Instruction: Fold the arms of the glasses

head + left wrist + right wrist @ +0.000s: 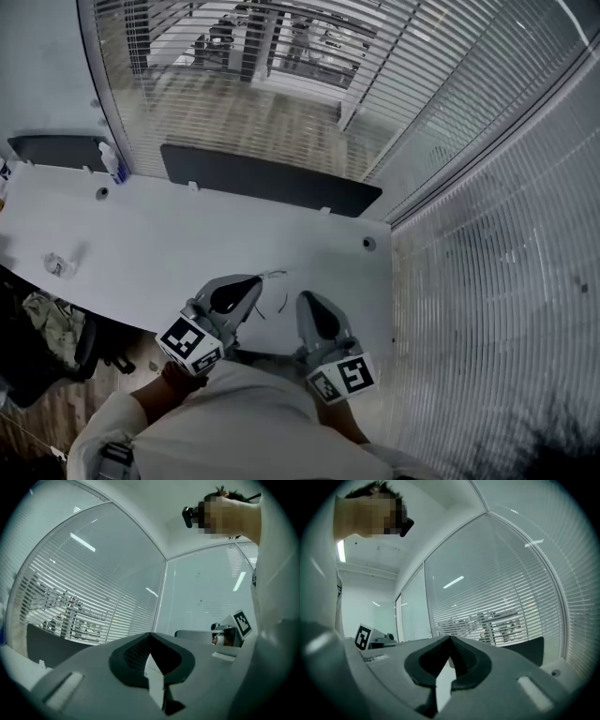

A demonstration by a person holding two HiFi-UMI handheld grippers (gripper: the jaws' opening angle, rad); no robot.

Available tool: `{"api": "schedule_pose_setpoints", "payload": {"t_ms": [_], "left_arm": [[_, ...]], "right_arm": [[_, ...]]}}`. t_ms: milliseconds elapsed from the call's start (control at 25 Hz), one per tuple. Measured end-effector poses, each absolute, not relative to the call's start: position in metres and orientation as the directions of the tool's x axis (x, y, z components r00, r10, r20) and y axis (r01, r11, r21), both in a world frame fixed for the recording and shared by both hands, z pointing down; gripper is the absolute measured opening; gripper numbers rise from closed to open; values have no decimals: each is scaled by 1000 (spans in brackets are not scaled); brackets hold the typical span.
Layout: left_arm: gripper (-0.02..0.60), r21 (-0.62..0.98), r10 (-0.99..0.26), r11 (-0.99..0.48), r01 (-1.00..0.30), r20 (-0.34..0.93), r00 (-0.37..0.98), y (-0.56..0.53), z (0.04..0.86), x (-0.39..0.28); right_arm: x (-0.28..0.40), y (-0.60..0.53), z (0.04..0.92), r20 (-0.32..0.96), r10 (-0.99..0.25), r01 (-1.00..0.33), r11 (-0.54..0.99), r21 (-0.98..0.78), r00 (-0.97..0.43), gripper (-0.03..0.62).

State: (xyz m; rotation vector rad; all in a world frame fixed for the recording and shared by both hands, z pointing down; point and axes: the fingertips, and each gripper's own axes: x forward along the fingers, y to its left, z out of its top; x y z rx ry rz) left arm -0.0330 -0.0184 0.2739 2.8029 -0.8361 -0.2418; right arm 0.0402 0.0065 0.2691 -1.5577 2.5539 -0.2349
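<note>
Desk [187,253] — glasses [272,275] in head view only

A white table [178,248] runs along a glass wall [281,103] hung with slatted blinds. A long dark divider panel [272,181] stands at its far edge, with a shorter dark panel [56,150] to its left. A small bottle [114,165] stands between them. A crumpled scrap [58,265] lies near the left front edge. A round cable hole [368,244] sits near the right corner. A dark chair [80,352] carrying bundled cloth [56,319] stands at the left.
</note>
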Motion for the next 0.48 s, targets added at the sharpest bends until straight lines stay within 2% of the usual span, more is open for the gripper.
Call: {"api": "schedule_pose_setpoints", "payload": {"t_ms": [480], "left_arm": [[3,267,-507,-840,-471,-79,859,-30,287,39]], "right_arm": [[101,-6,268,-51,-903,-880,427,-209,-427,0]]}}
